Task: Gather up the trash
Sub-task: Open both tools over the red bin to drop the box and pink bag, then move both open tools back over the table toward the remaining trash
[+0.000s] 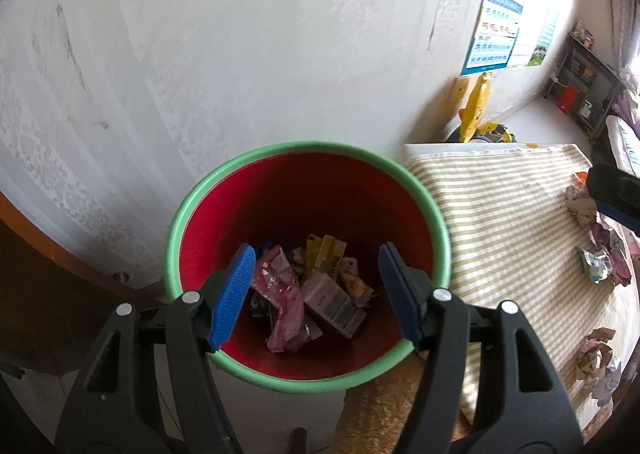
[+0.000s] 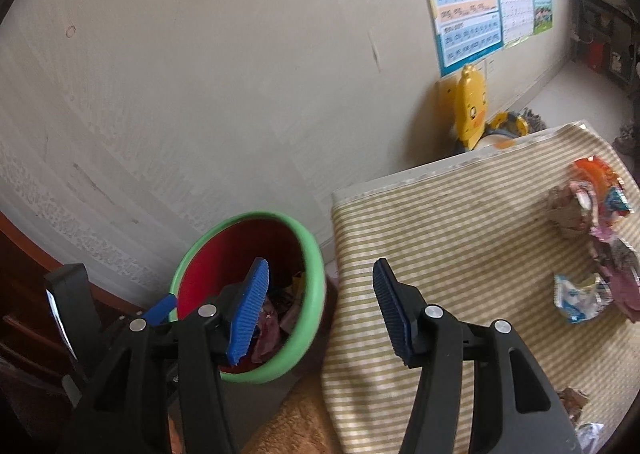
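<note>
Trash lies part in the bin, part on the striped cloth, both grippers empty.

Wrappers [image 1: 312, 290] lie jumbled in the upright red bin [image 1: 308, 158], no shared long axis; crumpled pieces [image 2: 580, 294] wait on the cloth [image 2: 460, 222]. The left gripper [image 1: 316, 286] hangs over the bin mouth, seemingly for dropping; the right gripper [image 2: 320, 306] faces the cloth, both with jaws apart.

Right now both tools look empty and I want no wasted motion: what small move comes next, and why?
Probably swing the right tool toward the blue-and-white crumpled wrapper on the striped cloth: its jaws stand open and empty, the bin already holds trash, and this wrapper lies nearest.
</note>
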Demonstrator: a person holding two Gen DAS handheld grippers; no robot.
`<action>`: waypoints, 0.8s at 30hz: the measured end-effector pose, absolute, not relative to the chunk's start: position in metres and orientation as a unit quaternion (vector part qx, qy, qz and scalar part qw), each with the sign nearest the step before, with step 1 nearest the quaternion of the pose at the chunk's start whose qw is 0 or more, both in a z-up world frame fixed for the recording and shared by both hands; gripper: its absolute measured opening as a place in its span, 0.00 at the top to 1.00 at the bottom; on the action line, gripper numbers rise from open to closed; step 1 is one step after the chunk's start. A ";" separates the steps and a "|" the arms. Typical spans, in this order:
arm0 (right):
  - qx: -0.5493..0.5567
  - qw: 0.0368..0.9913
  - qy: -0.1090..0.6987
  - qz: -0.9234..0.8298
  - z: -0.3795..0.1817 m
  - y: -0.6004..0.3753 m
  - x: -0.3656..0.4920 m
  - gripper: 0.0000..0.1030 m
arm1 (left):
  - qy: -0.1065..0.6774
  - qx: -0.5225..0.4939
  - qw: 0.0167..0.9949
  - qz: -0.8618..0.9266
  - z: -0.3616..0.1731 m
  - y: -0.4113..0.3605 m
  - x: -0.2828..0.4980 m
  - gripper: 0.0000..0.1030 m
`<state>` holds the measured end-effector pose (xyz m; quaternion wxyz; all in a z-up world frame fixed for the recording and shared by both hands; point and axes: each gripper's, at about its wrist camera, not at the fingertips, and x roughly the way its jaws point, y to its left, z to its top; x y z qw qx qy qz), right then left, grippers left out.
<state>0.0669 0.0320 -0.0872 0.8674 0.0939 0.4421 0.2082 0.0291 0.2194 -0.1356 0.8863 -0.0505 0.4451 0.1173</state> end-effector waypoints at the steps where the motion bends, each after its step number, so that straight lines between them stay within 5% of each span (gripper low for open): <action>1: 0.093 0.870 0.439 0.206 -0.086 0.028 0.065 0.49 | 0.443 -0.048 0.888 0.115 -0.134 0.217 0.029 0.40; 14: 0.093 0.886 0.430 0.148 -0.089 -0.056 0.025 0.44 | 0.426 -0.015 0.902 0.062 -0.111 0.161 0.022 0.40; 24: 0.145 0.858 0.493 0.005 -0.148 -0.186 -0.049 0.41 | 0.449 0.021 0.893 -0.030 -0.123 0.089 0.017 0.40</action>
